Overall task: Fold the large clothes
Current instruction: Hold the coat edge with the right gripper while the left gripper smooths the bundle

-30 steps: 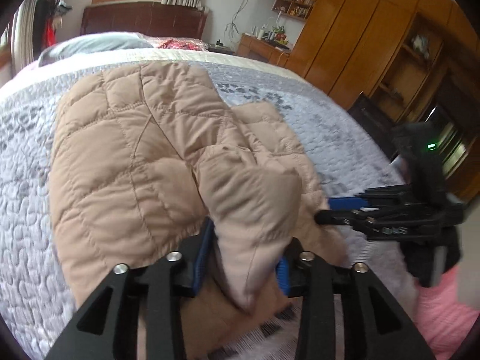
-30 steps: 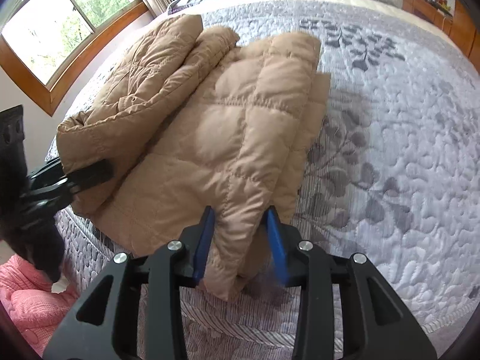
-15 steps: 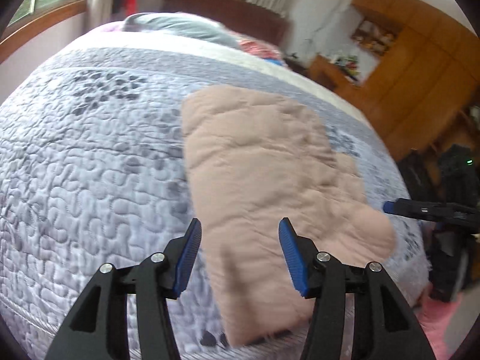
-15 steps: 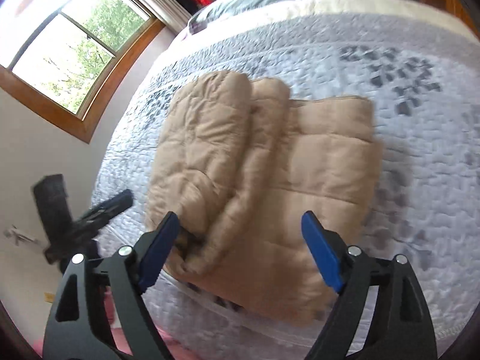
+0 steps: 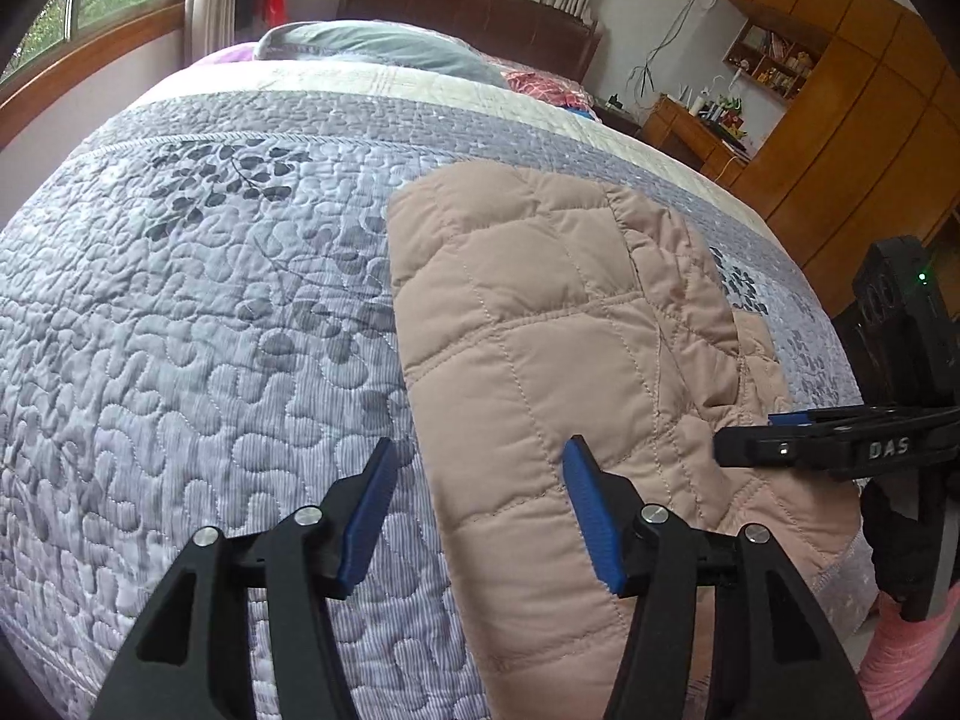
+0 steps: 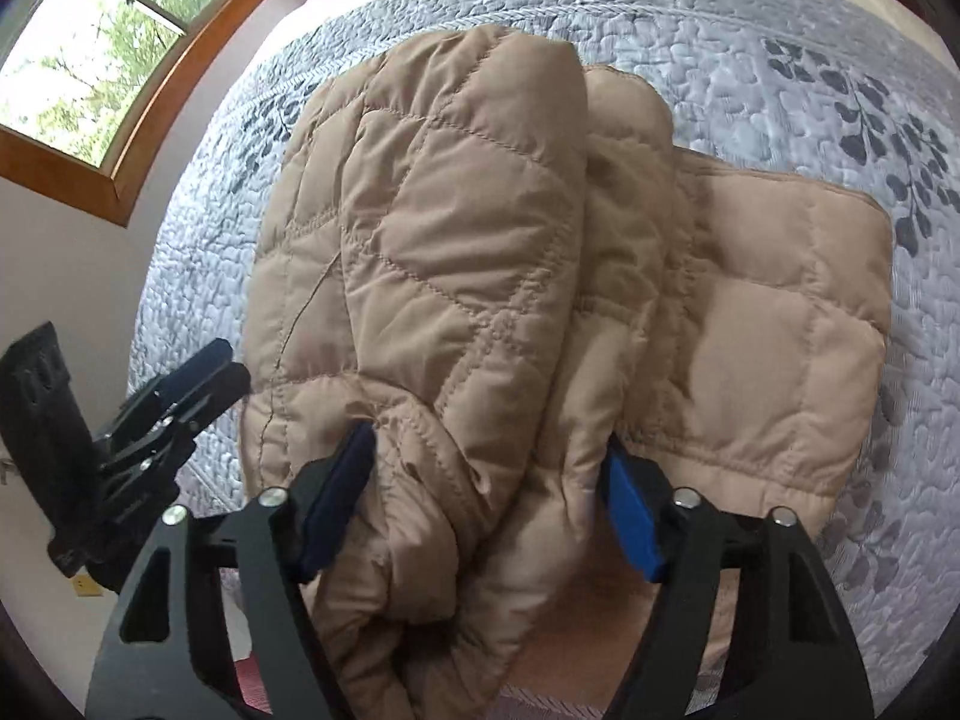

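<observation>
Tan jacket [image 6: 480, 276] sits folded on the bed [image 5: 180, 360]. Left gripper [image 5: 480, 501] just opened, empty at the jacket's edge; right gripper [image 6: 489, 468] has been closing around its bunched fold.

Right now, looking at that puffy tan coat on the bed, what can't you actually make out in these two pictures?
- Near hem of the coat: right wrist view, cut off by the bottom edge and the right tongs.
- Whether the right tongs pinch the coat: their blue pads are partly buried in fabric.
- Shelf items: left wrist view, too small.
- Coat's underside: hidden against the bedspread.
- Left tongs: open, empty.
</observation>
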`<action>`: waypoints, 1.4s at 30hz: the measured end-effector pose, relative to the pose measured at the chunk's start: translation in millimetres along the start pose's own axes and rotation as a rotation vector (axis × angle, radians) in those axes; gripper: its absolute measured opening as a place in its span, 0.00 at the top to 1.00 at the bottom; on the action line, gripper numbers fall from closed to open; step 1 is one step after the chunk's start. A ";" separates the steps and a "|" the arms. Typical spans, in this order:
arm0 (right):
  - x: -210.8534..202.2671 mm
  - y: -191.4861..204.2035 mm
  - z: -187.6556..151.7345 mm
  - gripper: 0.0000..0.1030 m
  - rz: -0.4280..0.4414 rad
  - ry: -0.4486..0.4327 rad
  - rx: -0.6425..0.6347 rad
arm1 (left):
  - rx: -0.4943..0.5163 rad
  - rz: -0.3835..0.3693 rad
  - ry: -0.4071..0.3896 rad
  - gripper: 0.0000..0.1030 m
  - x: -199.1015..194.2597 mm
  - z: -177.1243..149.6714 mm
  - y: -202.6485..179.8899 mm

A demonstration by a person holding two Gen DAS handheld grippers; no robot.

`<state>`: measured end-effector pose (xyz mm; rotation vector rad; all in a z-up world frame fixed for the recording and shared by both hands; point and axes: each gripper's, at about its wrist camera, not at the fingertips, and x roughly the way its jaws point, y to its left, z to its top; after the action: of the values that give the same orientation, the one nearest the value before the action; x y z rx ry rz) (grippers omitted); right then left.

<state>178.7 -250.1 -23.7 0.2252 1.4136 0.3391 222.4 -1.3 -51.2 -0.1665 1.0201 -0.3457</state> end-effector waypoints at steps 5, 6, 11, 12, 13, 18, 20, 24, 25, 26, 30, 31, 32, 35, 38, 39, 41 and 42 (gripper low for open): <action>-2.8 20.7 -2.4 0.65 -0.041 -0.045 -0.104 | 0.008 0.011 -0.013 0.44 -2.2 -0.4 3.0; -4.6 24.7 -3.7 0.68 -0.053 -0.056 -0.126 | 0.012 0.016 -0.016 0.44 -3.1 -0.6 2.7; -25.8 40.1 -11.6 0.75 -0.057 -0.126 -0.199 | 0.022 0.028 -0.020 0.43 -7.4 -1.9 0.2; -30.6 39.5 -11.6 0.76 -0.054 -0.139 -0.207 | 0.027 0.030 -0.022 0.42 -9.2 -2.0 -1.2; -39.1 41.8 -15.2 0.76 -0.050 -0.159 -0.218 | 0.032 0.033 -0.024 0.41 -11.1 -2.1 -2.8; -73.5 33.7 -23.7 0.77 -0.039 -0.236 -0.237 | 0.057 0.034 -0.042 0.36 -22.3 -3.1 -14.4; -85.6 27.4 -28.4 0.77 -0.039 -0.264 -0.229 | 0.073 0.028 -0.052 0.34 -26.3 -3.2 -21.3; -104.9 10.0 -39.2 0.77 -0.039 -0.300 -0.203 | 0.107 0.014 -0.059 0.30 -29.5 -3.9 -35.9; -107.5 6.9 -42.1 0.77 -0.037 -0.305 -0.194 | 0.118 0.009 -0.059 0.30 -29.7 -4.2 -40.2; -109.5 1.5 -44.9 0.77 -0.037 -0.310 -0.184 | 0.127 0.004 -0.057 0.30 -29.5 -4.7 -43.9; -109.6 -18.6 -55.0 0.77 -0.023 -0.314 -0.133 | 0.168 -0.008 -0.042 0.30 -25.6 -7.5 -61.5; -108.7 -26.7 -58.3 0.77 -0.017 -0.316 -0.116 | 0.178 -0.008 -0.040 0.30 -24.2 -8.4 -65.2; -108.7 -30.2 -61.9 0.77 -0.014 -0.317 -0.102 | 0.187 -0.010 -0.036 0.30 -22.8 -9.3 -68.7; -101.4 -47.7 -69.7 0.77 0.002 -0.307 -0.070 | 0.210 -0.014 -0.023 0.30 -16.9 -12.0 -79.3; -86.5 -60.6 -75.4 0.76 0.023 -0.282 -0.043 | 0.227 -0.011 -0.014 0.30 -9.0 -15.0 -87.5; -79.6 -64.7 -77.1 0.76 0.026 -0.272 -0.033 | 0.230 -0.009 -0.008 0.30 -5.5 -15.9 -89.0; -68.0 -74.7 -81.4 0.76 0.032 -0.262 -0.013 | 0.238 -0.009 0.006 0.29 1.5 -18.1 -90.8; -63.1 -80.6 -84.4 0.75 0.038 -0.262 -0.003 | 0.240 -0.013 0.015 0.29 5.1 -19.4 -91.7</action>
<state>95.5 -351.9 -6.2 0.2842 1.1514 0.3304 189.5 -88.2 -38.2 0.0464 0.9836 -0.4783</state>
